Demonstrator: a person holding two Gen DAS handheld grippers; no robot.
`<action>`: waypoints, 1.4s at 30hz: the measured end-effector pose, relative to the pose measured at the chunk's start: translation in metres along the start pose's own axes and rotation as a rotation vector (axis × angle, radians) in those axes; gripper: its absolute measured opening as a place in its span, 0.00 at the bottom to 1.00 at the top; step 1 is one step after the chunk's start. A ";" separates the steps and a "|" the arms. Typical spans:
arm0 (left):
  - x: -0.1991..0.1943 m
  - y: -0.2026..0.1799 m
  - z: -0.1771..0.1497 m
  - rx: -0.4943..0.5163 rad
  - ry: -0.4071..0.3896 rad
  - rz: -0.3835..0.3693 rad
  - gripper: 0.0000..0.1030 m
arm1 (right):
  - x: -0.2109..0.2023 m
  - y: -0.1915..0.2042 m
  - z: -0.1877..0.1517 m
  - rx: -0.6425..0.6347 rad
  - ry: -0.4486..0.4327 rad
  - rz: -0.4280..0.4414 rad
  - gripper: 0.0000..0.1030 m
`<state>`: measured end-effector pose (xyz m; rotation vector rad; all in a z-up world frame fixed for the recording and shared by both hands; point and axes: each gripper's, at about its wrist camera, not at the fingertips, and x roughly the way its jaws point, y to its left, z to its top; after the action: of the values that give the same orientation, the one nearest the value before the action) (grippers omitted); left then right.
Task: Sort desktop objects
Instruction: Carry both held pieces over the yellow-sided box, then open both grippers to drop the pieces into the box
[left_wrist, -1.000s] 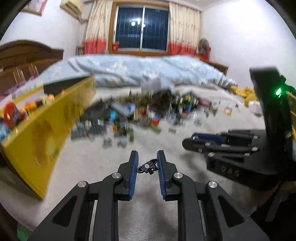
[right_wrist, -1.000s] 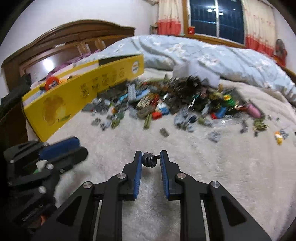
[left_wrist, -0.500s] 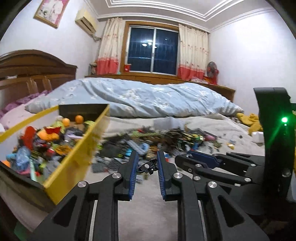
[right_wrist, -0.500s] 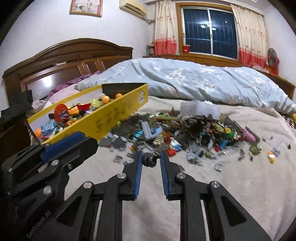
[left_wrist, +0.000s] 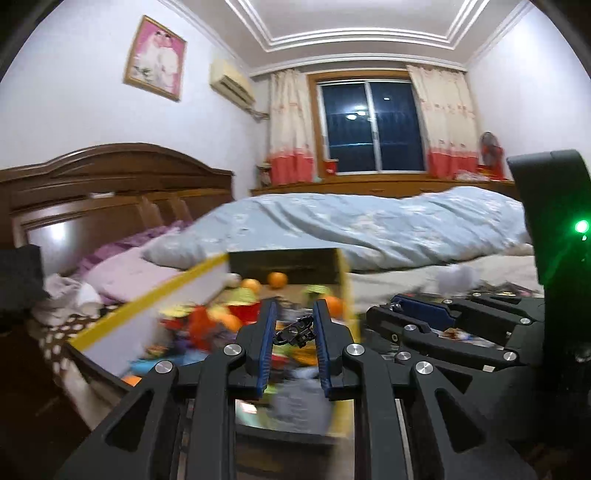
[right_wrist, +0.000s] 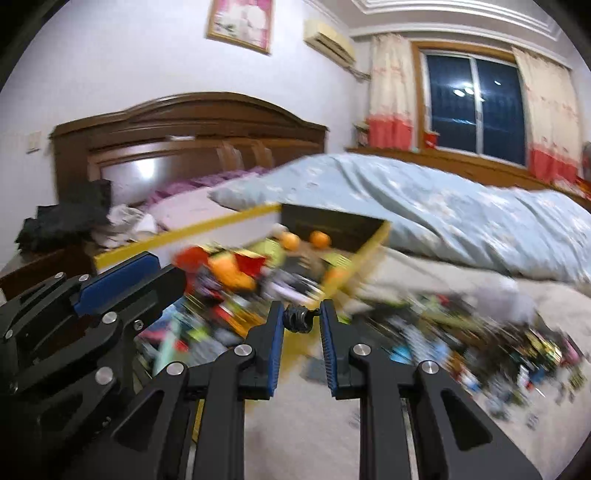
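My left gripper (left_wrist: 294, 322) is shut on a small black toy piece (left_wrist: 294, 332), held over the near end of the yellow box (left_wrist: 147, 308), which is full of bright toys and orange balls. In the right wrist view my right gripper (right_wrist: 302, 317) is shut on a small dark round part (right_wrist: 298, 319) just in front of the yellow box (right_wrist: 369, 254), near its right wall. The left gripper (right_wrist: 122, 278) shows at the left of that view. The right gripper (left_wrist: 424, 314) lies to the right in the left wrist view.
A heap of small toy pieces (right_wrist: 461, 339) is spread on the beige blanket (right_wrist: 406, 435) to the right of the box. Behind lie a pale blue quilt (left_wrist: 369, 225), pillows (left_wrist: 122, 273) and a wooden headboard (left_wrist: 110, 192). Dark clothes (right_wrist: 62, 221) sit at the left.
Both grippers rose and swung left from the toy heap to the yellow box, each keeping its small piece. The view tipped up to show the wall and ceiling.
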<state>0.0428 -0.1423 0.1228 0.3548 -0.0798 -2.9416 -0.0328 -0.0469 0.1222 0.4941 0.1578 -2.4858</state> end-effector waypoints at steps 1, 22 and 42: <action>0.004 0.011 -0.001 -0.007 0.011 0.012 0.21 | 0.008 0.008 0.003 -0.010 0.000 0.038 0.18; 0.083 0.054 -0.027 -0.105 0.275 0.199 0.25 | 0.072 0.034 -0.009 -0.089 0.084 0.014 0.39; 0.049 0.025 0.000 -0.167 0.159 0.129 0.26 | 0.020 -0.002 0.012 0.045 0.007 -0.084 0.42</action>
<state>0.0002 -0.1753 0.1132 0.5351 0.1569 -2.7577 -0.0527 -0.0587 0.1260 0.5248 0.1284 -2.5743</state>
